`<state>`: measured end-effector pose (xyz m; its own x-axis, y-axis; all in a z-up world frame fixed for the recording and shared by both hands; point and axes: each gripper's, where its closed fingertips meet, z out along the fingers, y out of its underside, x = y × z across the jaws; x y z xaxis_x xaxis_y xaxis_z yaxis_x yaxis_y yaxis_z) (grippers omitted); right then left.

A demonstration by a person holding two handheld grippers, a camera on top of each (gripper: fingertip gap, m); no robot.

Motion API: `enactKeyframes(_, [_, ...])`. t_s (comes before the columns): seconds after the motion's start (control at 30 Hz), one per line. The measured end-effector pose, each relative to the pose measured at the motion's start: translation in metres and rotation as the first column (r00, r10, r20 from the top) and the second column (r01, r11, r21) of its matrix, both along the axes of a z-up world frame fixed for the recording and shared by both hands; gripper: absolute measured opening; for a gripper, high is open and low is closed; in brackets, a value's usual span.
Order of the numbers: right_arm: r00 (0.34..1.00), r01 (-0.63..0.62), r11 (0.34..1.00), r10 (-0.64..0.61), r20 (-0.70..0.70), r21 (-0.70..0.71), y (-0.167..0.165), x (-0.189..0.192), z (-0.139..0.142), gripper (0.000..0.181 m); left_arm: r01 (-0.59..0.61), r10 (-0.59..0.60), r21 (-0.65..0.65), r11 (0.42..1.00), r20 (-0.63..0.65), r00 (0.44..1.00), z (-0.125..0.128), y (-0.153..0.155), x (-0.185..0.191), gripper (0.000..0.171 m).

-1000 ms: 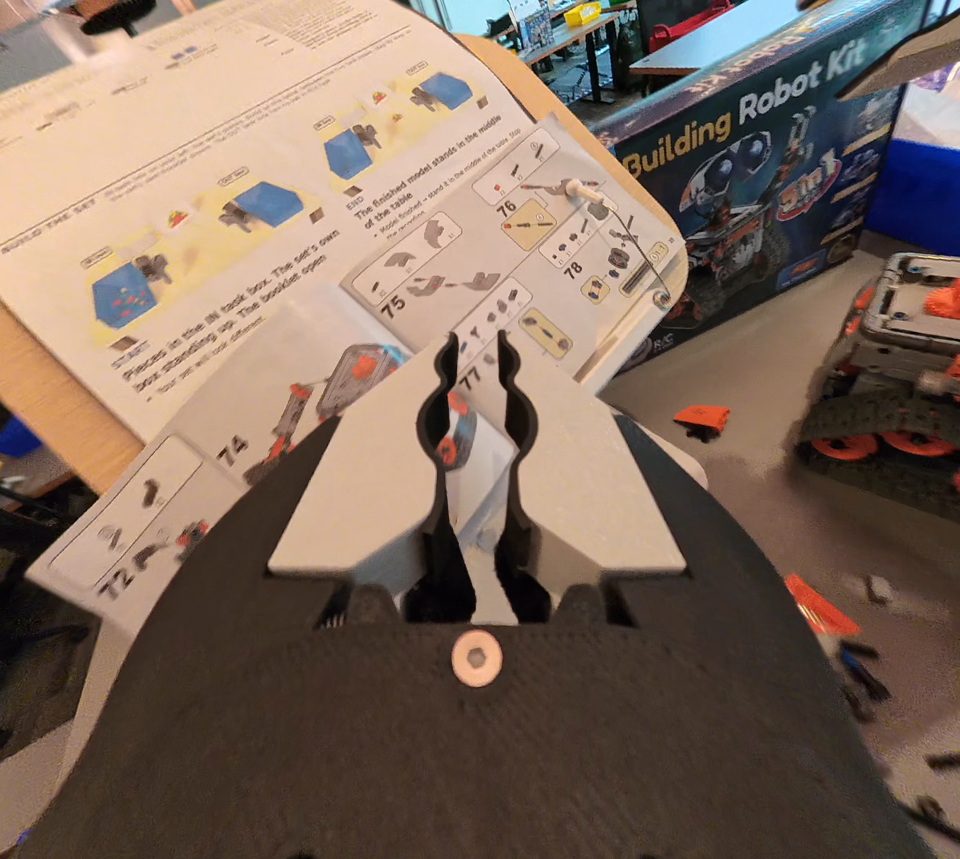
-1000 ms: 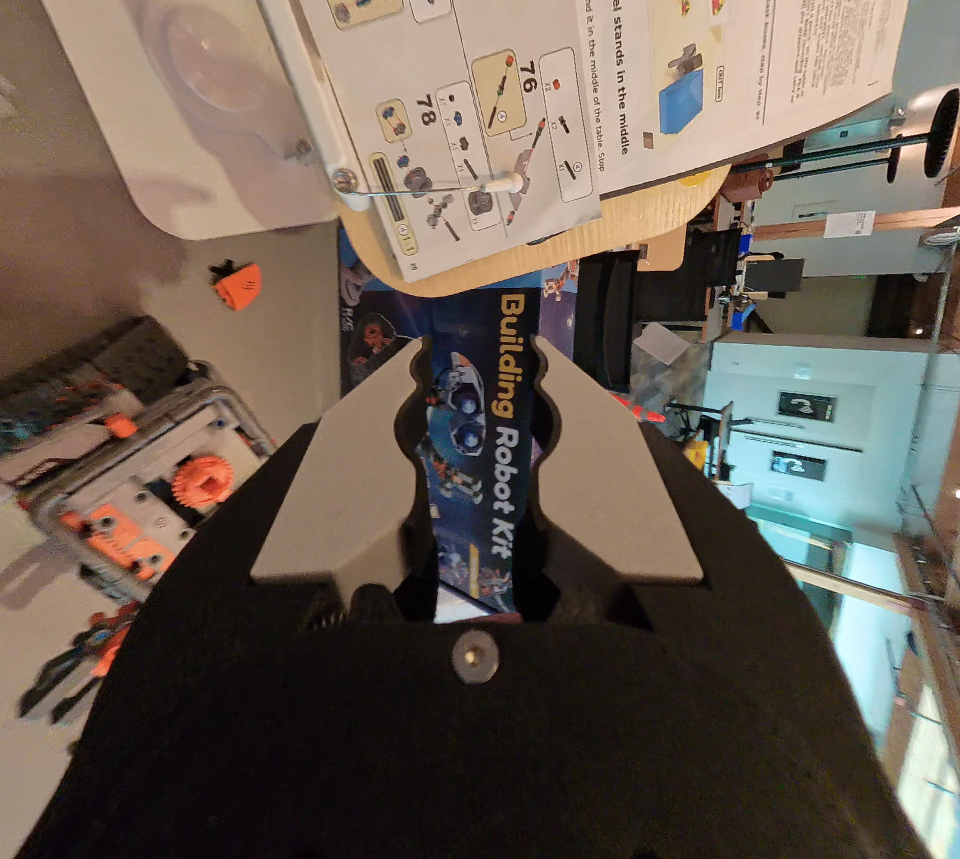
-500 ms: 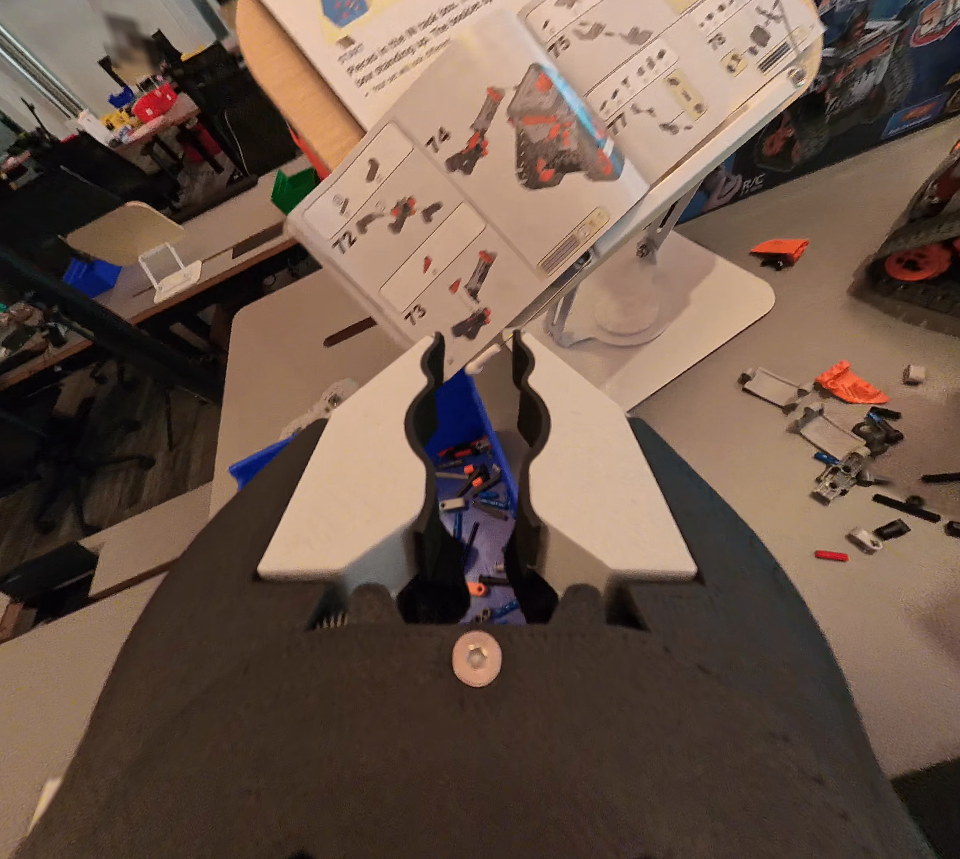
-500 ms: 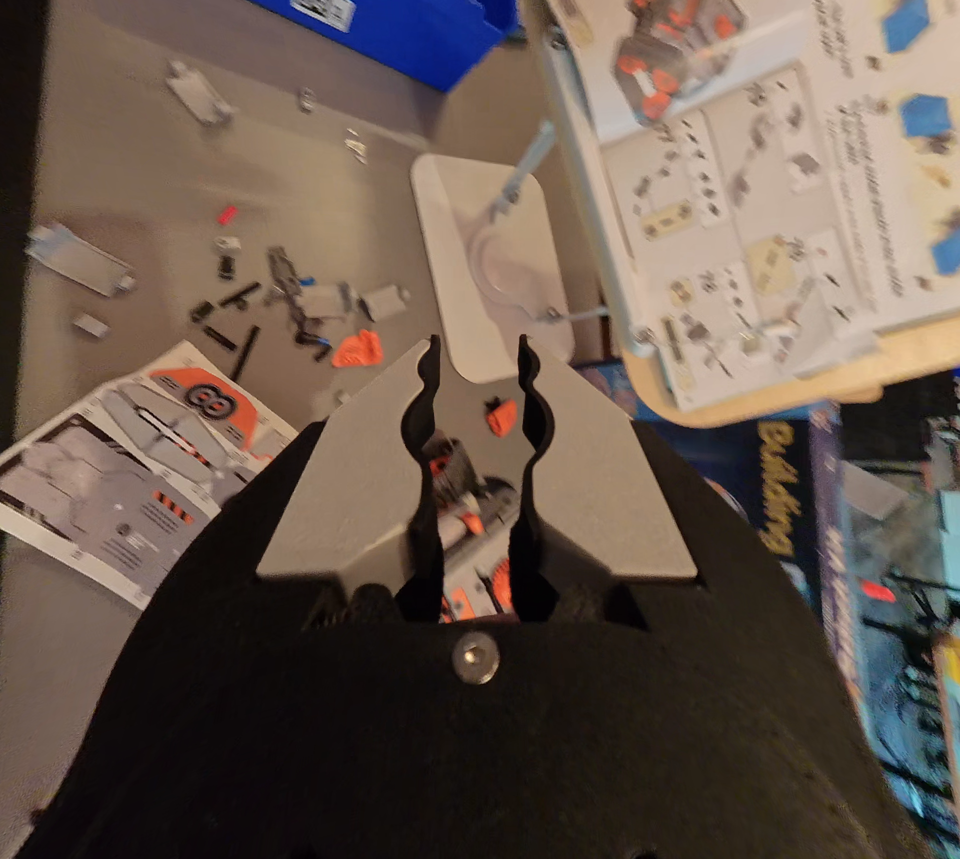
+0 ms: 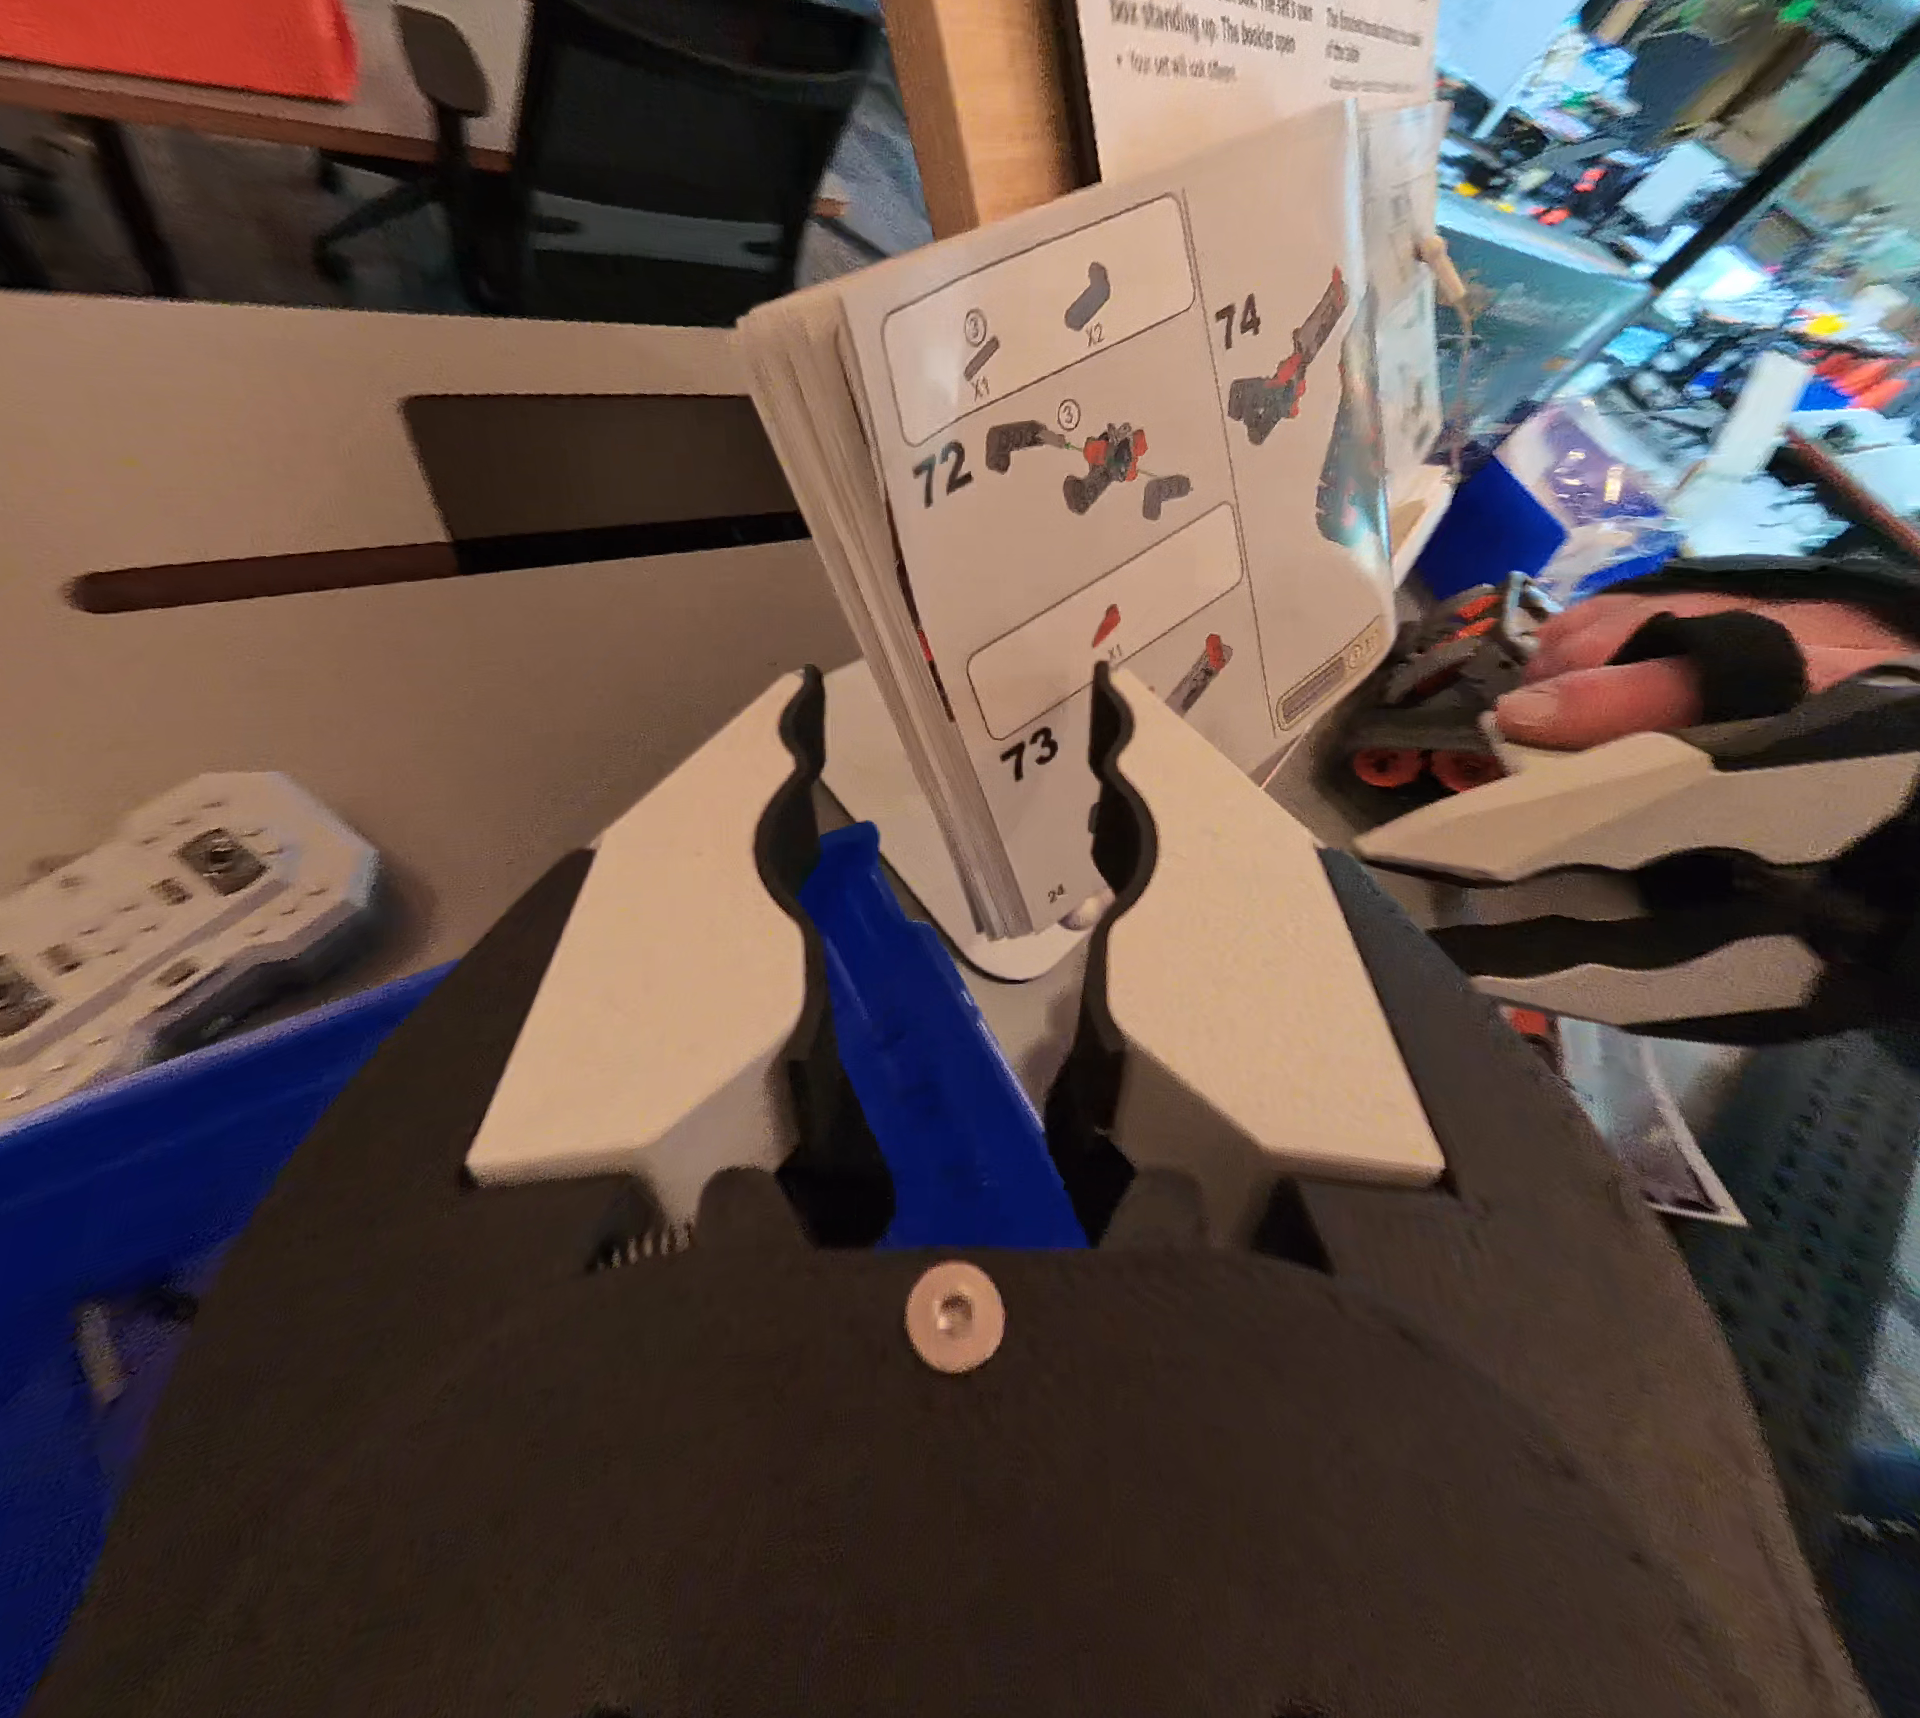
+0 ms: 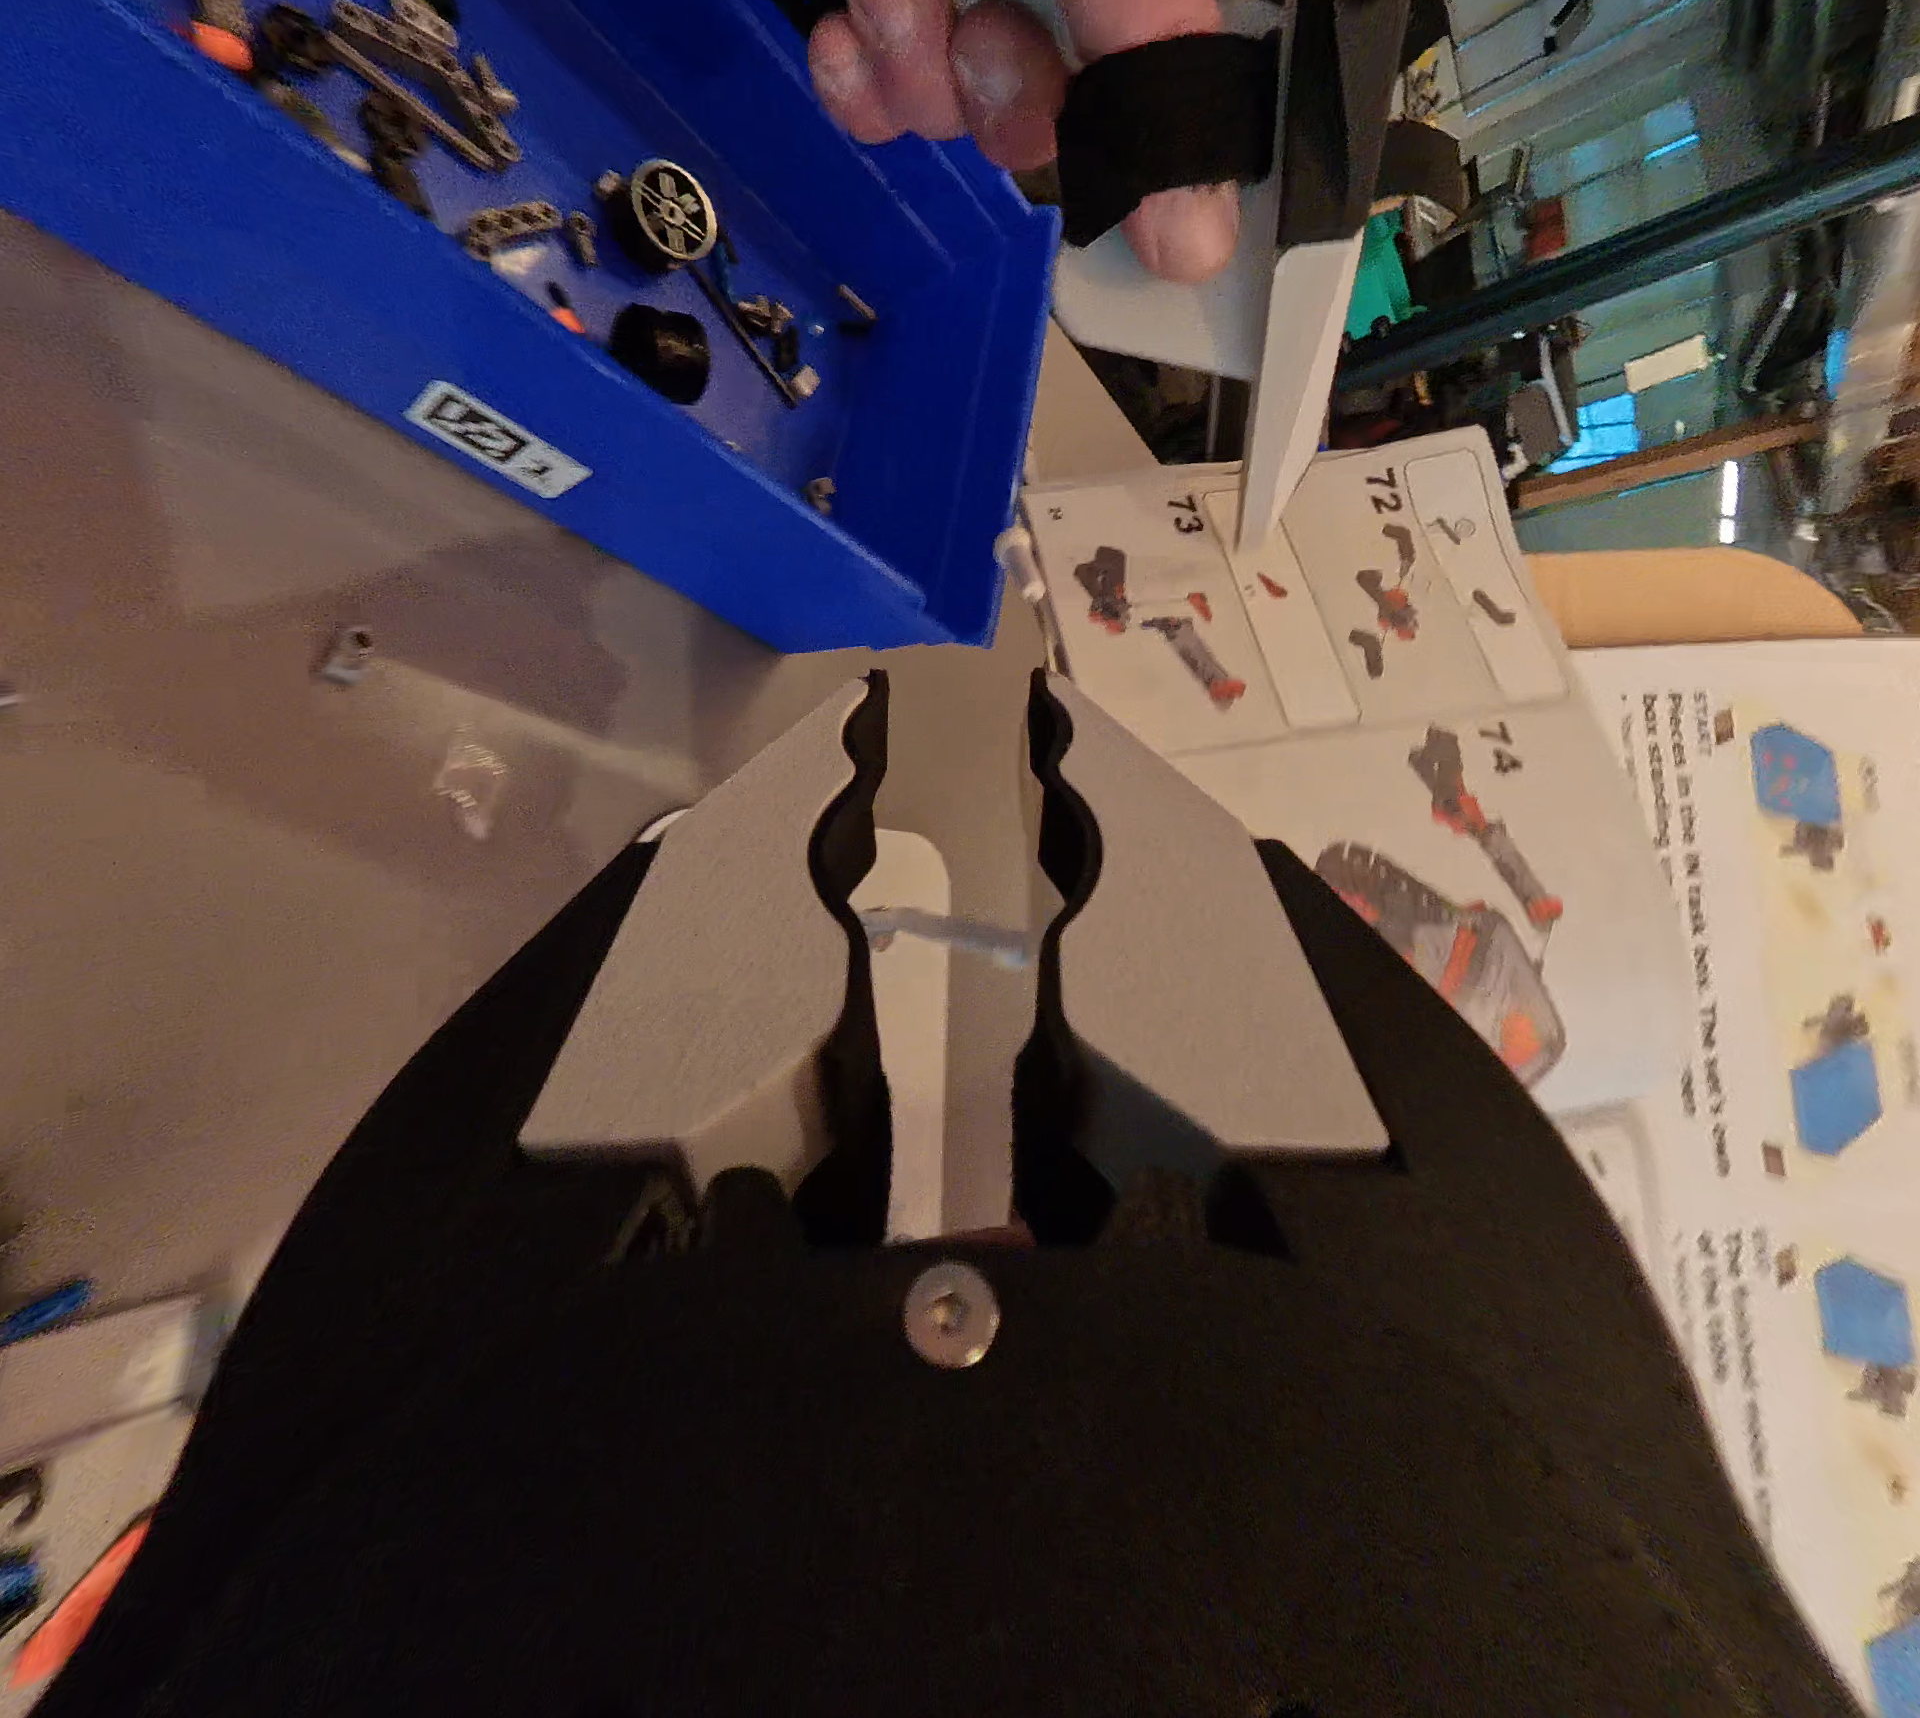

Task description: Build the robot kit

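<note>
Beside the upright instruction booklet [image 5: 1049, 525] on its white stand [image 6: 914, 993], the left gripper [image 5: 951, 702] hangs released and empty, jaws parted above the rim of the blue parts bin [image 5: 925, 1034]. The right gripper [image 6: 956, 692], likewise released and holding nothing, faces the stand base. Nothing is grasped. Loose pieces lie in the bin [image 6: 582, 234]; a tracked model [image 5: 1444, 712] sits near the hand [image 5: 1621, 681].

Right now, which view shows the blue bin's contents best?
The right wrist view: the blue bin lies open there, with a wheel and small parts visible. The left wrist view shows only its blue walls behind the left claw.
</note>
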<state>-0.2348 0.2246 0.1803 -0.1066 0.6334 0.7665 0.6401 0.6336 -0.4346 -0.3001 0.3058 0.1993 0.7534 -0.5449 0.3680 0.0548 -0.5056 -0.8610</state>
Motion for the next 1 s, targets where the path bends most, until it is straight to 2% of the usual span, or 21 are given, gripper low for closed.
enactKeyframes(0.07, [0.999, 0.016, 0.998, -0.018, 0.027, 0.055, 0.013, -0.015, -0.005, 0.023, 0.059, -0.058, -0.003, 0.998, 0.083, 0.995, 0.000, 0.001, 0.006, 0.034])
enactKeyframes(0.13, [0.996, 0.031, 0.998, -0.036, 0.085, 0.062, 0.025, -0.023, -0.017, 0.022, 0.085, -0.086, 0.010, 0.996, 0.131, 0.988, 0.002, 0.002, 0.006, 0.028])
enactKeyframes(0.2, [0.994, 0.037, 0.999, -0.038, 0.101, 0.012, 0.029, -0.030, -0.024, 0.007, 0.099, -0.107, 0.056, 0.994, 0.172, 0.979, 0.012, 0.001, 0.002, 0.007])
enactKeyframes(0.23, [0.994, 0.049, 0.999, -0.050, 0.102, 0.012, 0.032, -0.031, -0.024, 0.000, 0.095, -0.104, 0.062, 0.994, 0.168, 0.980, 0.014, 0.001, -0.001, 0.005])
enactKeyframes(0.33, [0.995, 0.024, 1.000, -0.024, 0.092, 0.005, 0.027, -0.035, -0.022, 0.000, 0.120, -0.130, 0.072, 0.990, 0.160, 0.979, 0.016, -0.001, -0.002, 0.001])
enactKeyframes(0.4, [0.999, 0.008, 1.000, -0.008, 0.039, -0.007, 0.021, -0.035, -0.013, 0.011, 0.130, -0.140, 0.075, 0.989, 0.151, 0.978, 0.016, -0.002, -0.002, 0.000])
enactKeyframes(0.5, [1.000, -0.021, 0.999, 0.021, -0.006, 0.043, 0.011, -0.036, 0.004, 0.016, 0.144, -0.155, 0.078, 0.987, 0.160, 0.975, 0.017, -0.002, -0.002, 0.000])
enactKeyframes(0.57, [0.997, 0.047, 0.997, -0.050, 0.051, 0.065, 0.024, -0.033, -0.002, 0.026, 0.155, -0.167, 0.079, 0.985, 0.168, 0.972, 0.017, -0.002, -0.002, 0.000])
enactKeyframes(0.67, [0.991, 0.069, 0.994, -0.078, 0.109, 0.083, 0.035, -0.030, -0.014, 0.013, 0.159, -0.170, 0.079, 0.984, 0.173, 0.970, 0.016, -0.001, -0.002, 0.000])
enactKeyframes(0.7, [0.989, 0.080, 0.993, -0.089, 0.115, 0.084, 0.038, -0.031, -0.017, 0.003, 0.160, -0.172, 0.081, 0.984, 0.173, 0.970, 0.016, 0.000, -0.001, 0.000])
enactKeyframes(0.77, [0.988, 0.094, 0.990, -0.106, 0.111, 0.103, 0.040, -0.031, -0.016, 0.000, 0.161, -0.173, 0.083, 0.983, 0.175, 0.969, 0.015, 0.000, -0.001, 0.000])
enactKeyframes(0.8, [0.991, 0.100, 0.991, -0.107, 0.078, 0.086, 0.039, -0.032, -0.011, 0.000, 0.162, -0.174, 0.085, 0.983, 0.173, 0.969, 0.015, 0.000, -0.001, 0.000])
enactKeyframes(0.9, [0.989, 0.116, 0.990, -0.123, -0.087, -0.084, 0.036, -0.033, 0.011, 0.000, 0.161, -0.175, 0.091, 0.983, 0.174, 0.969, 0.015, 0.000, -0.001, 0.000])
enactKeyframes(1.0, [0.947, 0.129, 0.957, -0.196, -0.255, -0.258, 0.042, -0.029, 0.030, 0.000, 0.165, -0.179, 0.091, 0.982, 0.176, 0.968, 0.015, 0.000, -0.001, 0.000])
